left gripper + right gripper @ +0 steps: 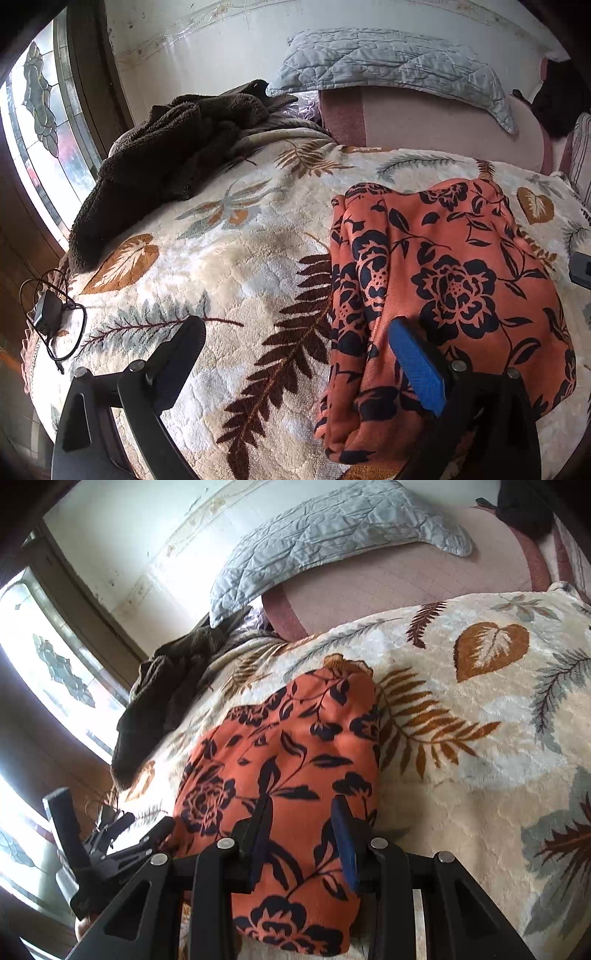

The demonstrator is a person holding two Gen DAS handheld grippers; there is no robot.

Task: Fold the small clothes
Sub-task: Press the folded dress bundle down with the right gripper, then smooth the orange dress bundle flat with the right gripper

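Two grippers are showing, each with two fingers, and one orange floral garment [450,295] is lying between them on the leaf-patterned blanket [229,258]. The left gripper [295,354] is holding its fingers spread wide with nothing between them: the left finger is hovering over bare blanket, while the blue-padded right finger [417,369] is sitting over the near part of the garment. The right gripper [301,834] is keeping its fingers partly apart, pointing downward over the garment's near end; whether cloth is actually being pinched there is hard to say from this angle. Both grippers are angling down toward the bed from the near side, and in the right wrist view the left gripper [147,827] is appearing at the lower left. The garment is lying folded into a thick, roughly rectangular bundle, orange with dark navy roses and leaves. Farther left, one dark brown fleece [166,155] is lying crumpled, one pale quilted pillow [388,62] is resting at the far end, and one black charger with cable [48,314] is sitting at the left edge.
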